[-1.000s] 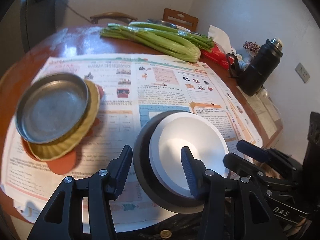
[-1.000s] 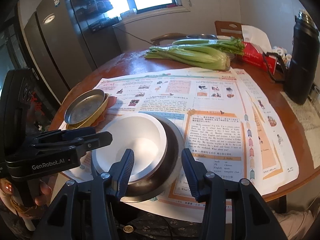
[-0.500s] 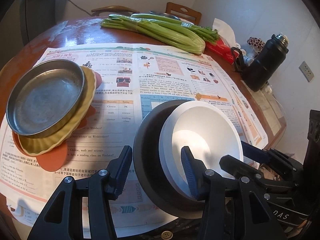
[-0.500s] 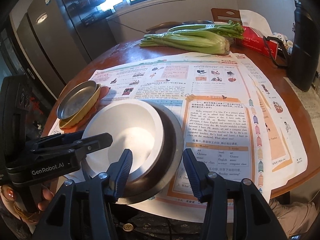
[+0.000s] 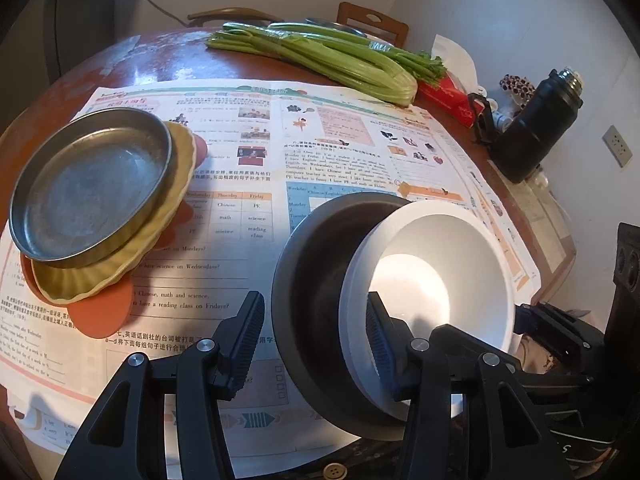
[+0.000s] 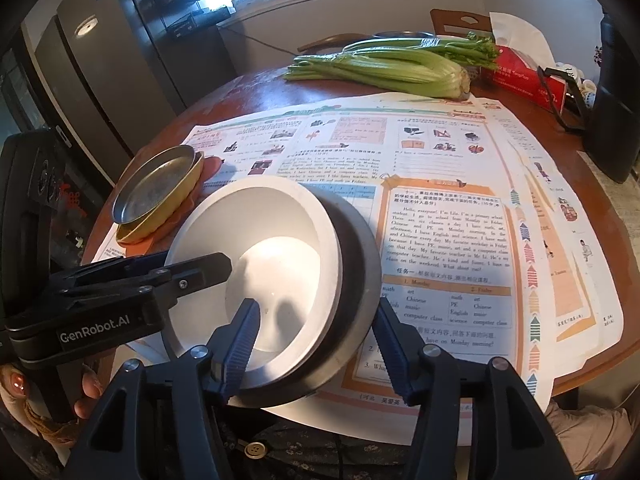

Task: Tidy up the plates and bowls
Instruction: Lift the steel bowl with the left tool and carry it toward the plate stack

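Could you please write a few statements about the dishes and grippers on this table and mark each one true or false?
1. The white bowl sits inside the dark metal bowl. True.
2. The metal plate lies directly on the newspaper. False: it rests on a yellow fluted plate, which lies on an orange mat.
3. The right gripper is clamped shut on the white bowl. False: its jaws are opening, with the near rims of both bowls between them.
4. The celery lies at the far side of the table. True.
5. The black flask lies on its side. False: it stands upright.
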### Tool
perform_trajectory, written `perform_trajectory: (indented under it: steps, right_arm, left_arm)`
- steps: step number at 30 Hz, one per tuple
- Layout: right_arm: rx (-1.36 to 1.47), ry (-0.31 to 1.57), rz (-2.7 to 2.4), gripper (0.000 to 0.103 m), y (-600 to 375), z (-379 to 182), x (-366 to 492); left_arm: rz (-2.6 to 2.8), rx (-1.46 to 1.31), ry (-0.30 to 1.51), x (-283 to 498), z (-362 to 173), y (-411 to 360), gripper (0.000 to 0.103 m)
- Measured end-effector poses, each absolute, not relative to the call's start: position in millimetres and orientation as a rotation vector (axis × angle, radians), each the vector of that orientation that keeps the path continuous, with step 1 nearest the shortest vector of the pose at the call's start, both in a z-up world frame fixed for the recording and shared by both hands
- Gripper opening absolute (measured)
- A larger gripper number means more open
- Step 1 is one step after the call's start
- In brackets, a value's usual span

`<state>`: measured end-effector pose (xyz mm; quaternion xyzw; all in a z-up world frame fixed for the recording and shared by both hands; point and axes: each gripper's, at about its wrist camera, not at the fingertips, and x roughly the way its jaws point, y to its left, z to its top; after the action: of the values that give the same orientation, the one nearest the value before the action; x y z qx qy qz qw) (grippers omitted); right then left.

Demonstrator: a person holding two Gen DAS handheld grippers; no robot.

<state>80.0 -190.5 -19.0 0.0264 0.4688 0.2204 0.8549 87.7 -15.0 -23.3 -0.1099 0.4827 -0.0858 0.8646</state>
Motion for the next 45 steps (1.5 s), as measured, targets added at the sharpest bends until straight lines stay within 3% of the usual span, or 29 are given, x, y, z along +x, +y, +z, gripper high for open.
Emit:
perform_trajectory:
  steps: [45]
  right_arm:
    - [0.094, 0.992, 0.553, 0.058, -200, -29, 88]
  left_arm:
    - [-0.259, -0.225, 1.037, 94, -32, -37, 0.05]
